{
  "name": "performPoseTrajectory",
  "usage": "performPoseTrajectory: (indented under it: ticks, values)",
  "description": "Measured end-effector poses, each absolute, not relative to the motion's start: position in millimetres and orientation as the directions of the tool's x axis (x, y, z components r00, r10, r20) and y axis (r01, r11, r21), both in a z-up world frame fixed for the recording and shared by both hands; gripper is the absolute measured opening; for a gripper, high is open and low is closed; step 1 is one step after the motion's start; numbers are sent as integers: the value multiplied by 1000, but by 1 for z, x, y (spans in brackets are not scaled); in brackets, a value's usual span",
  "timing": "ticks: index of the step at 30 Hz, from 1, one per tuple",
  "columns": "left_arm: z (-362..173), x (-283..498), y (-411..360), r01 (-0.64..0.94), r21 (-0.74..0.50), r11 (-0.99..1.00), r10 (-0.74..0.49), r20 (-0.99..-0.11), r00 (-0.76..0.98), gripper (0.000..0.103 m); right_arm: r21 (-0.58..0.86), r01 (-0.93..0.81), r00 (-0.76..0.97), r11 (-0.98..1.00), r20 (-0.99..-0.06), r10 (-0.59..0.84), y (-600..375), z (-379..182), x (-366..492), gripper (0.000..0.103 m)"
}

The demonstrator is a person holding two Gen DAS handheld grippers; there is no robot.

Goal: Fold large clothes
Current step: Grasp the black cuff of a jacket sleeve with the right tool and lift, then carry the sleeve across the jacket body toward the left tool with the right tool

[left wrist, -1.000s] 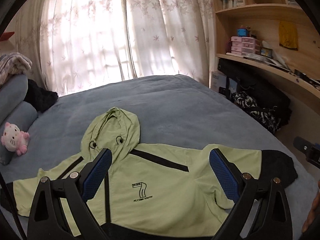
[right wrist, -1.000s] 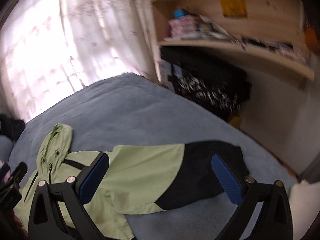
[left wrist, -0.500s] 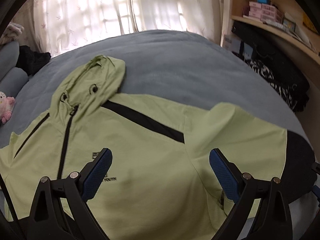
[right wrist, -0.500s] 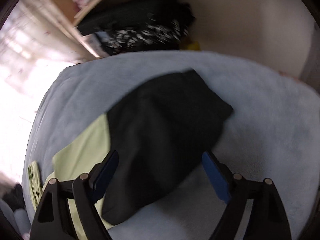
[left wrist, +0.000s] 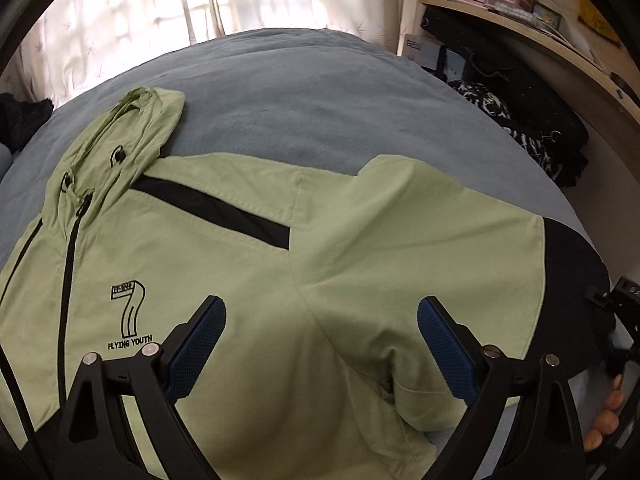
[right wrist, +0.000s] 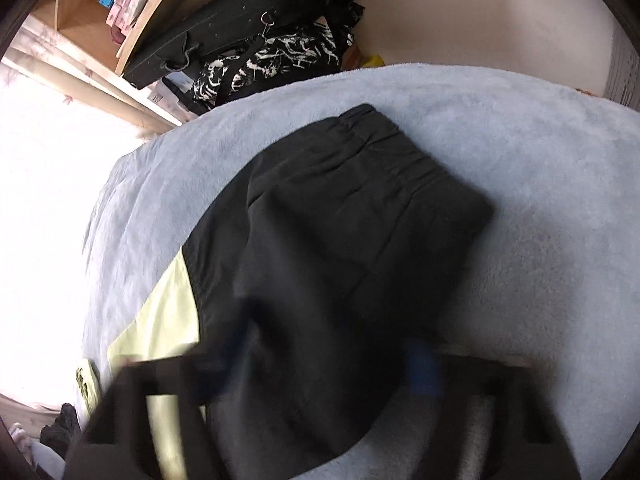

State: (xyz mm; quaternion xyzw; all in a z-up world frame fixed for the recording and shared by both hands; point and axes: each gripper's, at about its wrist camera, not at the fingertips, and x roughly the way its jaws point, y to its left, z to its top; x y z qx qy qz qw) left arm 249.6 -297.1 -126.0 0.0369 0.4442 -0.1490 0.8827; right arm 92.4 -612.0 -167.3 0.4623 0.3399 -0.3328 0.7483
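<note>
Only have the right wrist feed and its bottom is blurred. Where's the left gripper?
Observer: The left gripper is open above the green jacket. It straddles the seam where the sleeve meets the body and pinches nothing.
Operator: Hood folded in?
Observer: No. The hood lies flat beyond the collar on the blue bedcover.
Operator: Can the left view see my right gripper?
Observer: Only part of the right gripper shows, at the picture's right edge by the black sleeve end. Its jaws have just been closing with that sleeve end between them. I can't tell whether the pads press yet.
</note>
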Motion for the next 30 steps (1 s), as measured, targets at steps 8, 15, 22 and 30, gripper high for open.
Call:
performPoseTrajectory:
  ticks: [8, 15, 22, 30]
  values:
    - [-81, 235, -258, 271, -44, 962, -212, -747, 631, 80, 574, 583, 775, 575, -606, -180, -565, -83, 108, 5]
    - [-43, 219, -179, 163, -46, 986, -149, -691, 707, 56, 433, 168, 864, 886, -498, 79, -424, -10, 151, 5]
    - [-53, 205, -97, 50, -64, 997, -81, -720, 689, 42, 269, -9, 711, 963, -675, 195, -308, -66, 179, 5]
    - [-98, 194, -61, 58, -136, 989, -143, -779, 611, 44, 170, -96, 548, 981, -814, 194, -249, -123, 154, 43]
